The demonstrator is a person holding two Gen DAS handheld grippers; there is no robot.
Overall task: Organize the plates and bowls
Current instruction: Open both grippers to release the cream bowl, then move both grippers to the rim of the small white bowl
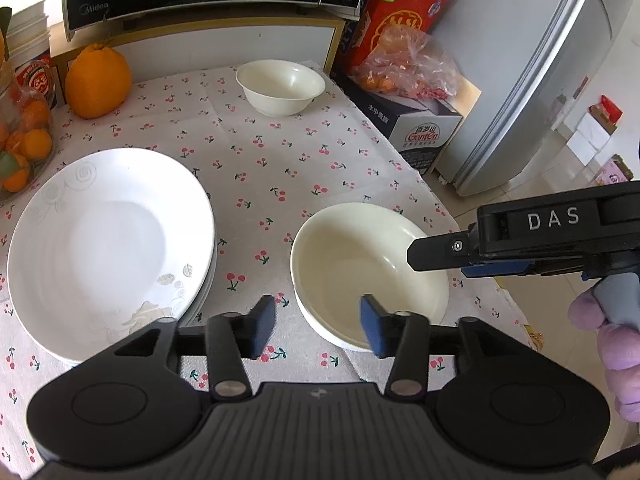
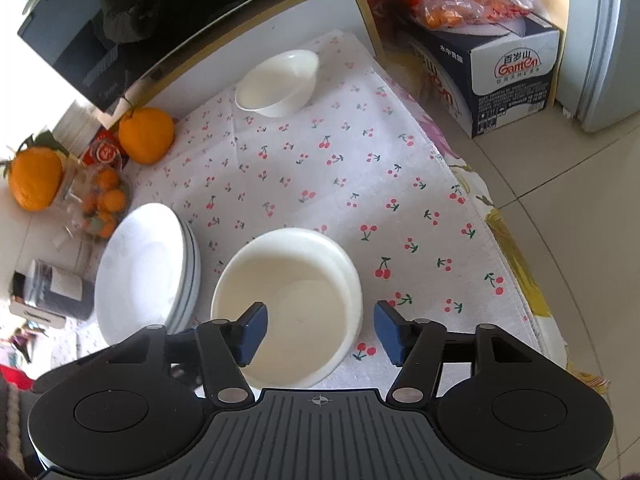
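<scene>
In the left wrist view, a stack of white plates (image 1: 108,248) lies at the left of the bench (image 1: 256,168) with its cherry cloth. Two nested cream bowls (image 1: 360,272) sit at the right, and a single bowl (image 1: 280,86) stands far behind. The left hand-held gripper (image 1: 316,326) hovers open and empty, its right finger over the bowls' rim. The right hand-held gripper (image 1: 416,256) reaches sideways over the bowls.

In the right wrist view, the right hand-held gripper (image 2: 320,330) is open above the nested bowls (image 2: 288,300); here the plates (image 2: 144,272) show as several stacked.
</scene>
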